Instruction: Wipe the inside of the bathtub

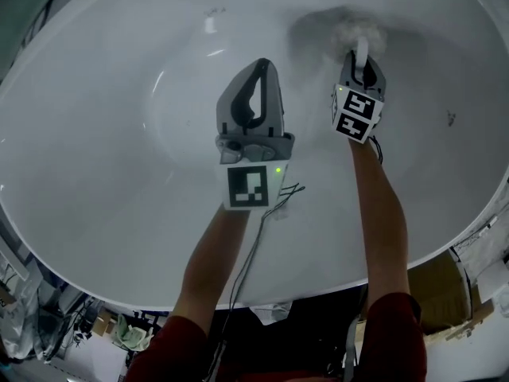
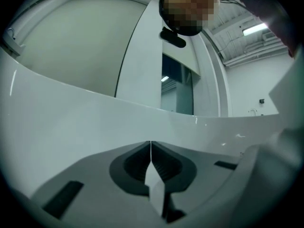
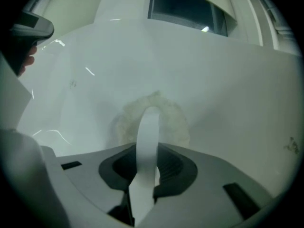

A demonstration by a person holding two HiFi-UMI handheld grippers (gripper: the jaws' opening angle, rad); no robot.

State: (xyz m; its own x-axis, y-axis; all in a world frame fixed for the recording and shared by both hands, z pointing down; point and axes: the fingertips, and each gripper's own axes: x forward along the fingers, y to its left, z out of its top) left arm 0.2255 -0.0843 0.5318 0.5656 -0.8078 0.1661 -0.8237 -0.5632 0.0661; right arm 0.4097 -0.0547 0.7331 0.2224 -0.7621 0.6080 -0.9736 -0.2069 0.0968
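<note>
I look down into a white bathtub [image 1: 95,134]. My right gripper [image 1: 362,58] reaches to the tub's far inner wall and is shut on the white loop handle [image 3: 148,127] of a pale fluffy round wiping pad [image 3: 173,122]. The pad [image 1: 350,30] lies against the tub wall and looks blurred in the head view. My left gripper [image 1: 258,64] hovers over the middle of the tub with its jaws pressed together and nothing between them [image 2: 150,148]. In the left gripper view it faces the tub's inner wall [image 2: 71,122].
The tub's near rim [image 1: 318,289] runs below my arms. A thin cable [image 1: 254,245] hangs from the left gripper. A small dark mark [image 1: 450,118] shows on the right wall. Cardboard boxes [image 1: 445,293] and clutter [image 1: 127,333] lie on the floor outside the tub.
</note>
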